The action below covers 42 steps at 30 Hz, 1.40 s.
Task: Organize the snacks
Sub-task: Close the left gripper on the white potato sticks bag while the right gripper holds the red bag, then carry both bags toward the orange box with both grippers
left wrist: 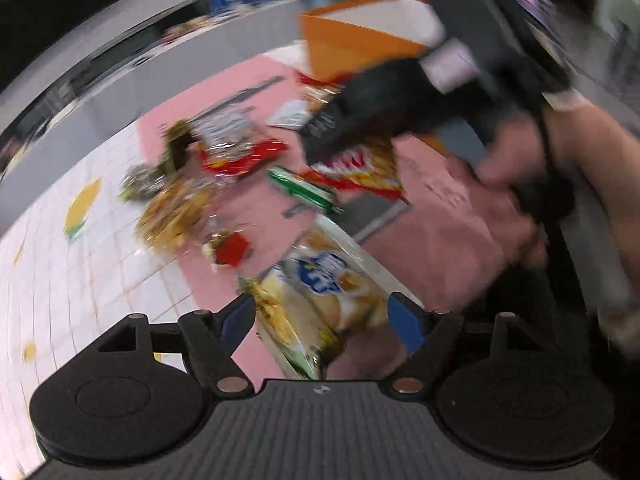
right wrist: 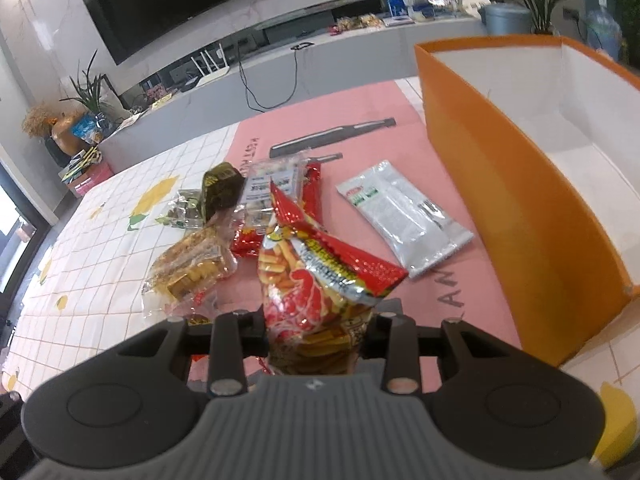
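Note:
In the blurred left wrist view my left gripper (left wrist: 322, 318) stands open over the pink cloth, with a white, blue and yellow snack bag (left wrist: 324, 280) lying between its blue pads; I cannot see the pads pressing on it. My right gripper (right wrist: 316, 332) is shut on a red bag of stick snacks (right wrist: 316, 276), held upright above the table. From the left wrist that right gripper (left wrist: 380, 112) shows as a dark shape with the red bag (left wrist: 360, 168) hanging under it. An open orange box (right wrist: 500, 184) with a white inside stands at the right.
A silver pouch (right wrist: 404, 216) lies beside the orange box. A pile of snacks sits mid-table: a clear biscuit pack (right wrist: 192, 268), a dark green pack (right wrist: 222, 188), a long red pack (right wrist: 312, 188). A person's hand (left wrist: 512, 216) is at the right. A grey counter (right wrist: 340, 56) runs behind the table.

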{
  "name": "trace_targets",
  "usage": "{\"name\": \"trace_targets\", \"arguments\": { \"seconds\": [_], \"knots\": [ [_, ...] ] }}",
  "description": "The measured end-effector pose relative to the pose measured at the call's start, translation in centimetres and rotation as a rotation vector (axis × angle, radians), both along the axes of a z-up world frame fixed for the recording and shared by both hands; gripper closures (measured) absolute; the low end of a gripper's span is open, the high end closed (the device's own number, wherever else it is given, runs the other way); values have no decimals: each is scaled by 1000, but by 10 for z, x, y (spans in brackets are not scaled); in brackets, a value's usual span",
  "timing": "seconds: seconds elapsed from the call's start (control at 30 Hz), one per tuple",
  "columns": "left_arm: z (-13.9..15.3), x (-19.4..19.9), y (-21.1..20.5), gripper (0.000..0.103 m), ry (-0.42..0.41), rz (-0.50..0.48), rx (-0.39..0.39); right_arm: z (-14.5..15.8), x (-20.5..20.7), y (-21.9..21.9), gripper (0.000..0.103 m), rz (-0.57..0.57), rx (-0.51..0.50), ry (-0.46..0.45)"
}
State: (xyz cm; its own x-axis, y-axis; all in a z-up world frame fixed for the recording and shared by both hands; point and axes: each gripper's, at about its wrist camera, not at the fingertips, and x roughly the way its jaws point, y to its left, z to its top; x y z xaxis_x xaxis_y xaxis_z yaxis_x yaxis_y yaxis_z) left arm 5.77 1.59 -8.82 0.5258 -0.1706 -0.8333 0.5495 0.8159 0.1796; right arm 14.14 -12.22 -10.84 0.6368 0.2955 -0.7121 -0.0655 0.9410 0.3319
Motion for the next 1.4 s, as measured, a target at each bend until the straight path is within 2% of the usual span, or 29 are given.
{"name": "trace_targets", "arguments": {
  "seconds": [0.13,0.37,0.53,0.6,0.7,0.77,0.83,0.87,0.97,1.13,1.4],
  "knots": [
    [-10,-8,-10,14,22,-192,111,3,-1,-4,68,-3,-13,-9],
    [-29,-2,-26,13,-58,-447,330,4,1,-2,68,7,-18,-5],
    [-52,27,-27,13,37,-494,334,1,4,-4,68,4,-18,6],
    [-57,35,-27,7,47,-468,308,0,5,-4,68,5,-19,12],
    [-56,47,-25,20,128,-409,244,-2,7,-5,68,4,-15,17],
    [-56,54,-22,29,184,-326,201,-2,7,-5,68,3,-22,17],
    [-55,57,-23,35,203,-252,197,-2,7,-4,68,2,-23,14],
    [-55,55,-24,40,200,-237,212,-1,7,-4,68,5,-22,14],
    [-55,52,-28,45,187,-180,235,2,4,-2,68,14,-23,2],
    [-47,49,-27,56,151,-31,228,9,-4,-4,68,23,-29,-24],
    [-11,46,-23,57,115,83,136,31,-18,-17,68,16,-16,-81]
  ]
}}
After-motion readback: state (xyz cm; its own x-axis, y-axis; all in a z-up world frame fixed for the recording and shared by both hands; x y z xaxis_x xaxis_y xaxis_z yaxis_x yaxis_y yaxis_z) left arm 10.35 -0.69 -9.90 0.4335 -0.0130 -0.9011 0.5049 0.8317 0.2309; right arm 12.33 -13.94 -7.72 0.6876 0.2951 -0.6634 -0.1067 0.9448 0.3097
